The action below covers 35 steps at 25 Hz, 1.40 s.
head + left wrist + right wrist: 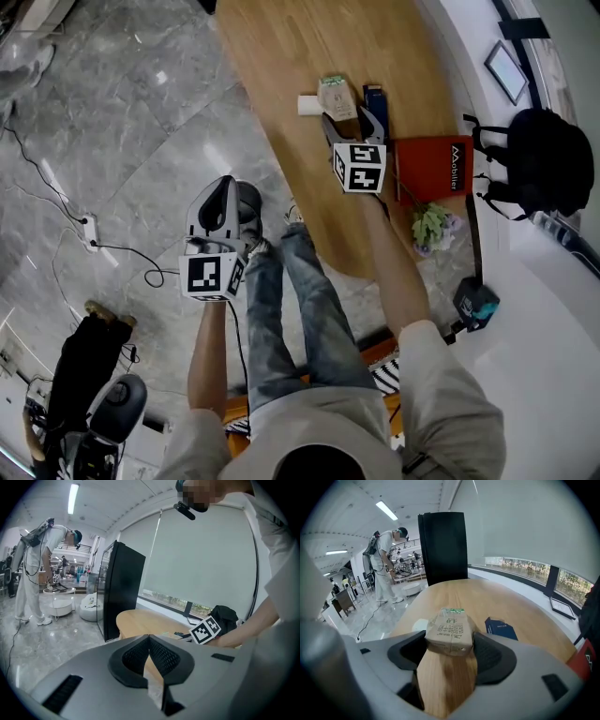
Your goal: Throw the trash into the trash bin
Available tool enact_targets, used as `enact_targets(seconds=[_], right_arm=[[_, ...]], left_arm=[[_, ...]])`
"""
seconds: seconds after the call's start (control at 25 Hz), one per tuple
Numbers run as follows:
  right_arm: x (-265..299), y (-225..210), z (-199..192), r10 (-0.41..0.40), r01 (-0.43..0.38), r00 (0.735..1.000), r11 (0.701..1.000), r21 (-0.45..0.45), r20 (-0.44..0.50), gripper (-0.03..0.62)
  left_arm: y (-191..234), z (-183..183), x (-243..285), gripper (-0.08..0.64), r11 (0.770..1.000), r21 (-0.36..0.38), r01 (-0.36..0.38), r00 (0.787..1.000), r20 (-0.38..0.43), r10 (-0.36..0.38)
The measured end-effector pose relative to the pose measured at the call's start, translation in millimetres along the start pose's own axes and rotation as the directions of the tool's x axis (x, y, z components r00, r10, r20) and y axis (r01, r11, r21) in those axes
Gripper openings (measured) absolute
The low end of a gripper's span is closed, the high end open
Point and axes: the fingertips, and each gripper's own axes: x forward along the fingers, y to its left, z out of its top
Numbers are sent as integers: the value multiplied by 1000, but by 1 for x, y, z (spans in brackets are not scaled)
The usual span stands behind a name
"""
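The head view looks steeply down from overhead on the wooden table (309, 75) and the floor (122, 122). The left gripper view faces that table from off its edge. The right gripper view skims along it, close behind the carton (449, 631). Both gripper views share the black cabinet (123, 590).

Left hand-held gripper (149, 643): grey shell across the lower frame, black ribbed pads pressed together along one line.
Tabletop (140, 619): light wood, rounded end, seen just above the jaws.
Right hand-held gripper (206, 630): only its marker cube visible, low over the tabletop, held by a bare forearm (248, 629) reaching in from the right.
Backpack (226, 615): black, behind the cube, by the window.
Cabinet (123, 588): tall, black, standing left of the tabletop.
Blind (201, 557): pale, drawn almost to the sill.
Person (33, 569): in white, bent forward, far left on the grey floor (42, 639).
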Motion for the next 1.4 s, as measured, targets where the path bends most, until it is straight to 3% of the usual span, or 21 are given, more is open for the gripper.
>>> enact_targets(seconds=[0.52, 0.92, 1.16, 1.4], right_arm=[[-71, 15, 38, 36, -25, 985, 997, -71, 166, 327], [-160, 65, 56, 147, -110, 956, 982, -155, 254, 327], [-170, 114, 64, 245, -193, 933, 959, -208, 263, 327], [-167, 186, 72, 379, -307, 890, 909, -283, 251, 327]], left_arm=[[8, 6, -6, 17, 999, -9, -37, 999, 28, 37], [23, 8, -27, 17, 995, -31, -95, 993, 67, 97], [45, 8, -58, 17, 987, -50, -153, 983, 93, 157], [79, 0, -109, 17, 964, -82, -252, 959, 112, 260]])
